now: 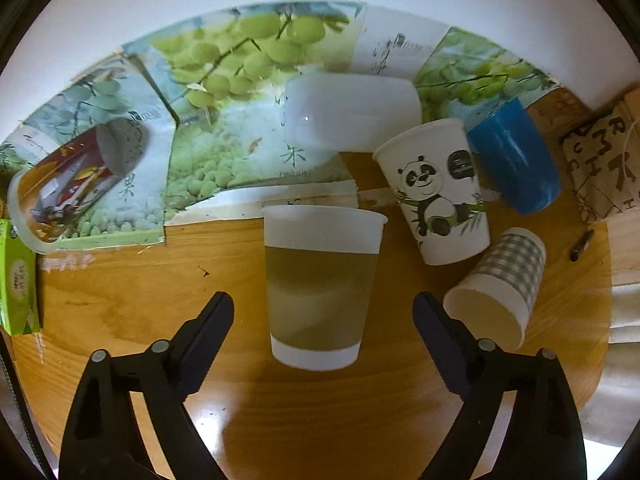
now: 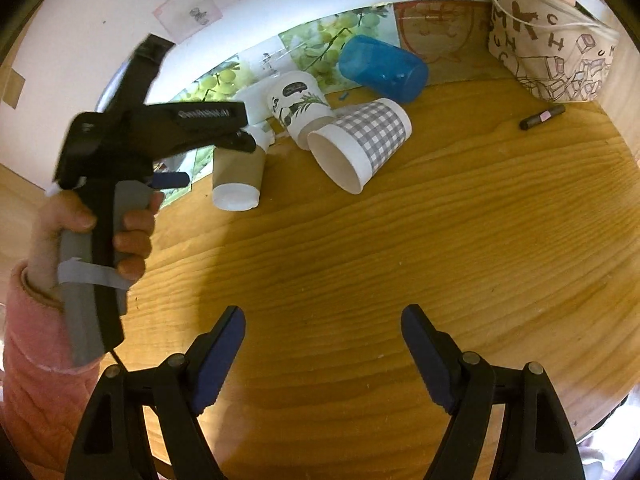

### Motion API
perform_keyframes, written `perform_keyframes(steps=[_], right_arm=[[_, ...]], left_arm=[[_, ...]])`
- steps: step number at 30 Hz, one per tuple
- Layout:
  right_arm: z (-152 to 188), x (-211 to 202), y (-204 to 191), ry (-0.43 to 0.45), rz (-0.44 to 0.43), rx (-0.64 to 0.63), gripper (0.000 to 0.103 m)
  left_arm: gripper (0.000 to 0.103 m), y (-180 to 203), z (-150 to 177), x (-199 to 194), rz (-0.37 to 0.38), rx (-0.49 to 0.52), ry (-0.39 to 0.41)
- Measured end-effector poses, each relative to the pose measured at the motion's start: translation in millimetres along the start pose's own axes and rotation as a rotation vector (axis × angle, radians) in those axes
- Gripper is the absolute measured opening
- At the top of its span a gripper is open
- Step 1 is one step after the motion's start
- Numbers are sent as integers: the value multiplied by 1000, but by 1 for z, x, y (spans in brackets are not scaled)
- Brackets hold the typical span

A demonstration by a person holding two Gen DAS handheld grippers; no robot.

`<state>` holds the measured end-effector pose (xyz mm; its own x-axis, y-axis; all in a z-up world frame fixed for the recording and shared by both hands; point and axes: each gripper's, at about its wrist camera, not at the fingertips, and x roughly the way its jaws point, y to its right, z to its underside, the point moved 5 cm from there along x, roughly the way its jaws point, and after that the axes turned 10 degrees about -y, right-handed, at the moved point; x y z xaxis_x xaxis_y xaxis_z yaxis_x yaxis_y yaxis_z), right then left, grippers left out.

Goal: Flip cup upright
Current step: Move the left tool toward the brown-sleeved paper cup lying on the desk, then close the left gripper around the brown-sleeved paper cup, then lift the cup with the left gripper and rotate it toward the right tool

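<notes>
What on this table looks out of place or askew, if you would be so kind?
Several cups are toppled: the checked cup, the blue cup and a white cup lie on their sides. The brown cup stands upright between the open left gripper fingers.

Wooden table (image 2: 400, 260) — cups (image 2: 360, 144), grape posters (image 1: 224, 120)

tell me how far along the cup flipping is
Early stage. The brown-sleeved cup stands between the open jaws of the left gripper, not clamped; in the right wrist view its white closed end faces the camera, so I can't confirm it is upright. The right gripper is open over bare table. Left to do: the checked cup, blue cup and white cup lie on their sides.
</notes>
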<state>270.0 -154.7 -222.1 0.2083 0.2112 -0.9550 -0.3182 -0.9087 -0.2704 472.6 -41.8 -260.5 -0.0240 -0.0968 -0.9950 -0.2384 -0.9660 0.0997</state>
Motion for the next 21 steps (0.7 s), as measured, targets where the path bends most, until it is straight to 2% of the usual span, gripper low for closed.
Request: perform_keyframes(steps=[3,5,9,14,21], right_arm=[[-1,2,1,-8,5,6,81],[-2,3,1,-14,8,9,81],[-2,4,2,-19,12,9,81],[-2,4,2,-20,12,7,81],[-1,-2,1,-9,3,1,81]], left_arm=[[86,-2,-3,9,0,-7,-12],[76,-3,-4,13,5,-12,-22],[66,-7,-4,19,27,-21,-38],[65,-10,-1,20,38,-28,-23],[65,-21,19,-4,47,-24,-3]])
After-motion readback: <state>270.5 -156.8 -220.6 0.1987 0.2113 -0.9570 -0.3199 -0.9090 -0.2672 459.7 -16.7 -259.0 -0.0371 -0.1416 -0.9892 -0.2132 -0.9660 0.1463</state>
